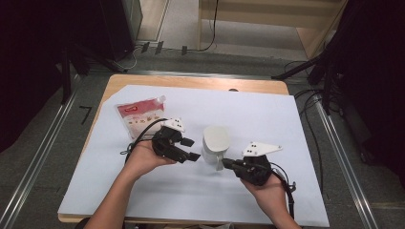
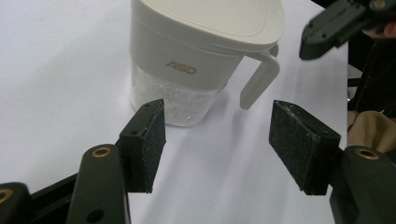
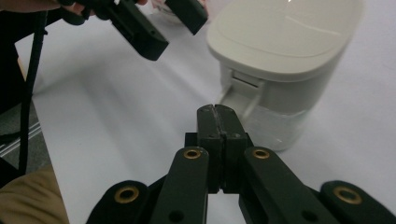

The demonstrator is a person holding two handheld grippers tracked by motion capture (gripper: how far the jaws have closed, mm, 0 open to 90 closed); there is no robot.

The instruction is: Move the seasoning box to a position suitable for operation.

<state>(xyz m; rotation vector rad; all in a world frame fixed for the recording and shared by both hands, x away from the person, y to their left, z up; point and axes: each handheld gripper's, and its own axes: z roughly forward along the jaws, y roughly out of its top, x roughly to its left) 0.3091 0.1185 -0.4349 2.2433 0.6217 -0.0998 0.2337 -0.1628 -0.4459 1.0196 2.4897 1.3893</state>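
A pale lidded container (image 1: 215, 144) with a side handle is seen standing upright on a white sheet (image 1: 267, 119) that covers a wooden table (image 1: 191, 82). It stands between two hand-held grippers. In the left gripper view the letters "ASD" are read on its upper body, and a clear lower section is seen holding something white and grainy (what it is cannot be told).

The left gripper (image 1: 190, 149) is held just beside the container's left side, its jaws standing apart with nothing between them. In its own view the two dark pads (image 2: 150, 140) are seen on either side of bare sheet, short of the container.

The right gripper (image 1: 227, 163) is pointed at the container's handle (image 2: 259, 80) from the right, its jaws pressed together on nothing. In the right gripper view the closed tips (image 3: 217, 114) lie right against the handle, which is partly hidden behind them, so contact cannot be judged.

A red and white pouch (image 1: 141, 115) lies flat on the sheet behind the left hand (image 1: 143, 160), its lower part covered by the gripper's cable and plate. Its printing is too small to be read. The container's top is cut off in both gripper views.
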